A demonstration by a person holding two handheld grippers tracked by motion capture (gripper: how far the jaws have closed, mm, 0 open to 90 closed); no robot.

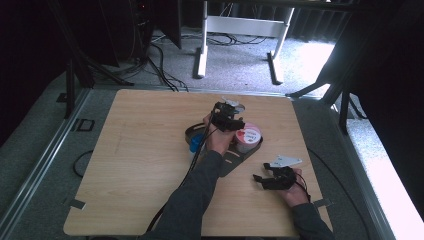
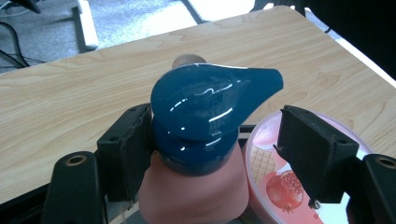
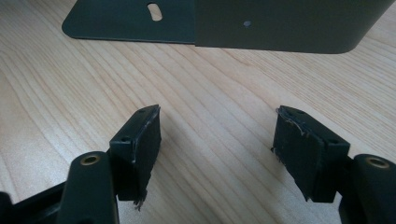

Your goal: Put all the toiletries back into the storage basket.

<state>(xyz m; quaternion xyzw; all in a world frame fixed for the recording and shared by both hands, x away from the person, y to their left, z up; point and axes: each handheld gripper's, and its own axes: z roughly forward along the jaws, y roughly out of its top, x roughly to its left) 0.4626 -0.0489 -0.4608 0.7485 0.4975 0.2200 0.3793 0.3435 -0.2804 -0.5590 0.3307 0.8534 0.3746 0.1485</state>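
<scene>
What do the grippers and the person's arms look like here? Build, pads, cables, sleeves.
Both the left gripper and right gripper are black, with two blocky jaws and brass-ringed pivot holes. The right one's pads are frayed. Black cables trail along dark grey sleeves.

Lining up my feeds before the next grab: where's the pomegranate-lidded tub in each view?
High view: the pomegranate-lidded tub stands just right of centre, on the dark tray.
Left gripper view: bottom right, beside the blue-capped pink bottle.
Right gripper view: not in it.
Shared landmark: the light wood table, and the tray's edge in the right gripper view.
</scene>
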